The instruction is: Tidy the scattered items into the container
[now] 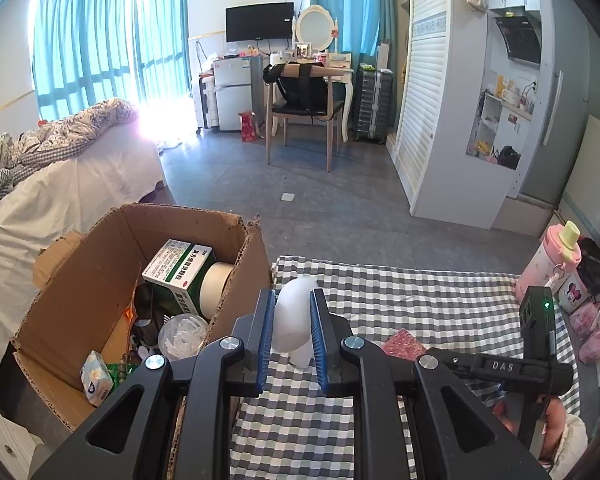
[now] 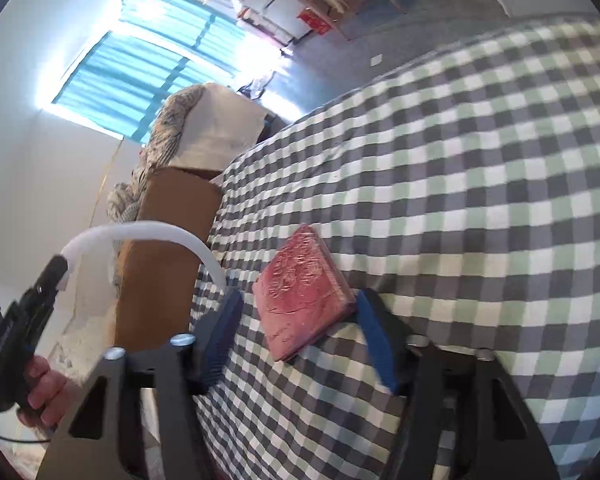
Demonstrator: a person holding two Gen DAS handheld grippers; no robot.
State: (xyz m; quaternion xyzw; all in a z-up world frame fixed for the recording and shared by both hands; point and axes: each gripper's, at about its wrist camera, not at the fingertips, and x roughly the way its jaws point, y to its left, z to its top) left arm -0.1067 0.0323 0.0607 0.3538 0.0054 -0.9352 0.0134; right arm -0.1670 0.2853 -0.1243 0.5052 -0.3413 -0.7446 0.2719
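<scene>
My left gripper [image 1: 292, 296] is shut on a white curved plastic piece [image 1: 294, 320], held above the edge of the checked cloth [image 1: 380, 300] beside the open cardboard box [image 1: 100, 264]. The right wrist view shows that white piece [image 2: 148, 230] arching in front of the box [image 2: 168, 220], with a hand on the left gripper's handle. My right gripper [image 2: 299, 298] stands low over the checked cloth [image 2: 460, 160] with a flat pink packet [image 2: 304, 304] between its blue pads. The right pad touches the packet's corner; a strip of cloth shows at the left pad.
The box holds a green-and-white medicine carton [image 1: 180, 268], a tape roll [image 1: 216, 288], a clear tub [image 1: 180, 336] and a tissue pack [image 1: 96, 378]. A pink bottle [image 1: 556, 264] and small bags stand at the cloth's right end. A bed [image 1: 60, 184] lies to the left.
</scene>
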